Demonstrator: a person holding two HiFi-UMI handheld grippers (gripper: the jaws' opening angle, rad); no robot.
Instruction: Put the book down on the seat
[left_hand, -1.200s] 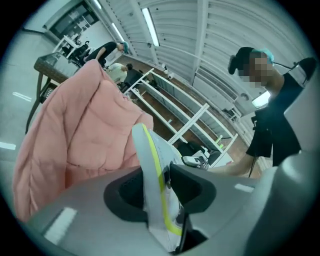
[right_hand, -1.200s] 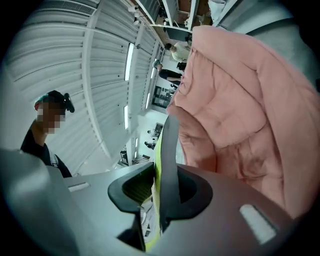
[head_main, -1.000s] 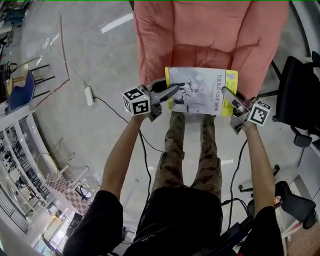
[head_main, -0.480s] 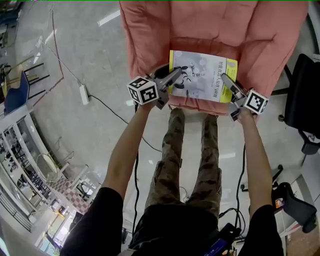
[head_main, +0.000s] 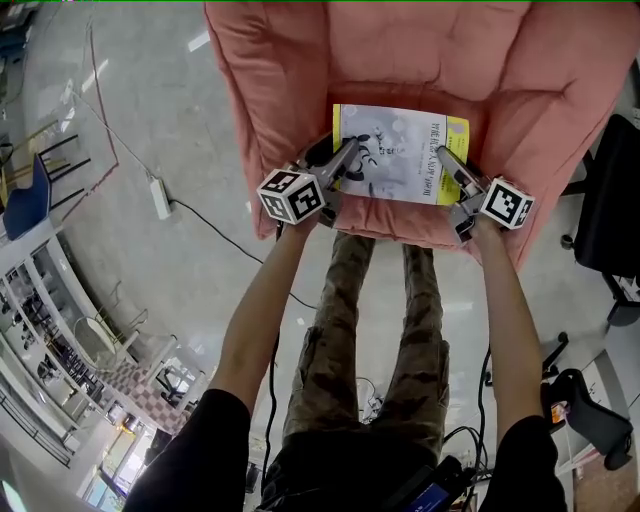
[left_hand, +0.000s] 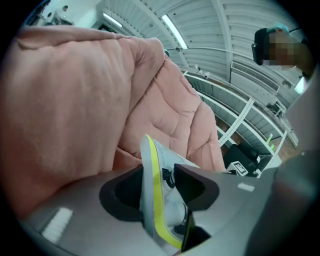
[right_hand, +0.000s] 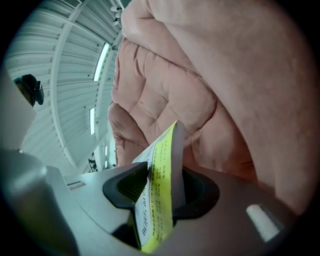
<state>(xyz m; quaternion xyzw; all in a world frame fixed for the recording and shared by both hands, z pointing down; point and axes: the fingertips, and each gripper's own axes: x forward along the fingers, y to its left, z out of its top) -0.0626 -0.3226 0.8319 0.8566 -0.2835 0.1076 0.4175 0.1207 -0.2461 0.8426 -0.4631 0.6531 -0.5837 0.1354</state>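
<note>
The book (head_main: 400, 155), white with a yellow edge, lies flat on the front of the pink armchair's seat (head_main: 400, 218). My left gripper (head_main: 343, 160) reaches in over the book's left edge and my right gripper (head_main: 447, 162) over its right edge. In the left gripper view the book's yellow-edged side (left_hand: 150, 165) stands loosely between the jaws of the left gripper (left_hand: 159, 186), which are opening. In the right gripper view the book's edge (right_hand: 162, 165) leans between the jaws of the right gripper (right_hand: 164, 189), also opening, with gaps beside it.
The padded backrest (head_main: 420, 50) and armrests (head_main: 245, 130) wall in the seat. A black office chair (head_main: 612, 205) stands to the right. A power strip (head_main: 160, 197) with a cable lies on the floor at left. The person's legs (head_main: 350, 300) stand before the seat.
Both grippers carried the book forward from the seat's front edge onto the cushion. The book now rests on the seat.
</note>
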